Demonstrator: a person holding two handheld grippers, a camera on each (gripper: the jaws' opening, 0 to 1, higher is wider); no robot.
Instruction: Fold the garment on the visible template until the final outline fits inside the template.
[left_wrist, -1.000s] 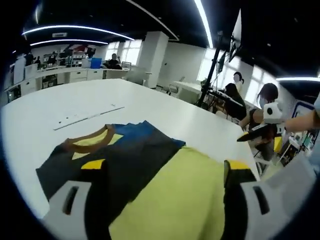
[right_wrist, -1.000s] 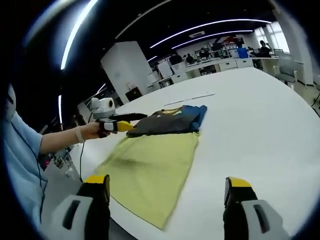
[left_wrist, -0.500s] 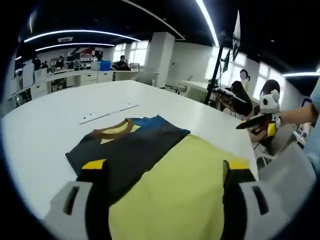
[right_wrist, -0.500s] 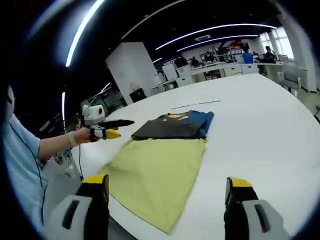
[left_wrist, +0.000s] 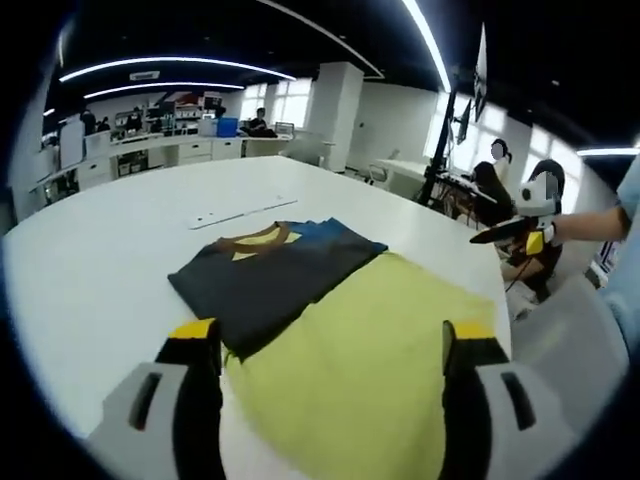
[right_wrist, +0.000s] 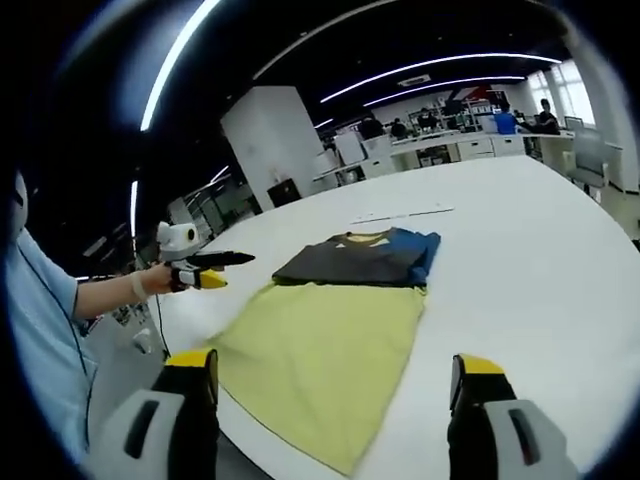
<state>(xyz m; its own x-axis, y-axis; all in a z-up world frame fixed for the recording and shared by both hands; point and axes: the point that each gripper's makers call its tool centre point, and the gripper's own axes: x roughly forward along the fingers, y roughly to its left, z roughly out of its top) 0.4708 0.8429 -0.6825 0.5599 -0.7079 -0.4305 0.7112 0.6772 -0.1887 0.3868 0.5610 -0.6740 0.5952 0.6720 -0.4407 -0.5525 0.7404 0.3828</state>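
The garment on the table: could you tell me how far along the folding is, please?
Done, it seems: the dark top of the garment lies folded near the collar, with the yellow part spread flat on the white table. In hand: nothing; the left claw and right claw are open above it. Left: further folds; I cannot make out the template.

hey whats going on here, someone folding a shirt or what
A person with a gripper in each hand is folding a garment on a white table. It lies partly folded: a dark and blue top part with a brown collar laid over the yellow body. Neither gripper holds the cloth. The left gripper hangs off the table's edge beside the garment with its jaws nearly together; the right gripper hovers open before the yellow hem.
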